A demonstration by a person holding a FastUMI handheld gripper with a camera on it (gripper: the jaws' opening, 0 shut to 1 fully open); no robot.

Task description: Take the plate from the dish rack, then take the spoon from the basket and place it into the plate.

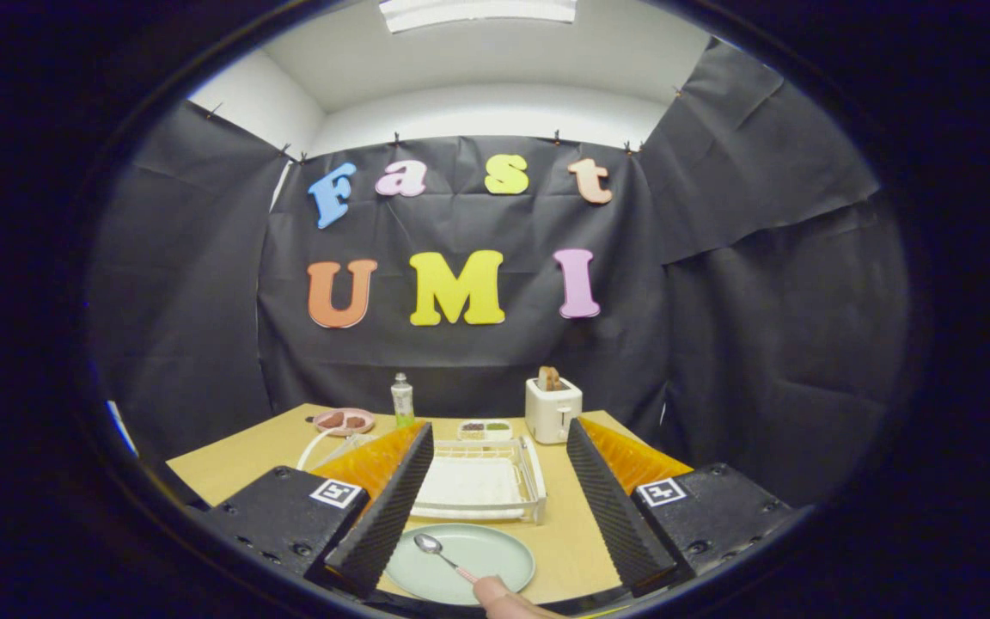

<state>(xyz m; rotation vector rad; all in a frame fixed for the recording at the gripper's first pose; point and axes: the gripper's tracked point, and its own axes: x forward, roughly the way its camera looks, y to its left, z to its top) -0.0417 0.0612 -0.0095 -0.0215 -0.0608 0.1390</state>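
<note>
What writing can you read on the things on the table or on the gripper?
Nothing here can be read as words.
Bottle: label too small to read.
Toaster: no writing to be seen.
Gripper, open, plate with spoon between its fingers: square patterned markers, no words.

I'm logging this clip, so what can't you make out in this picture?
- Spoon handle end: covered by a fingertip.
- Basket: mostly behind the open hand-held gripper's finger.
- Small tray contents: too small.
- Dish rack near side: partly behind the finger.
</note>
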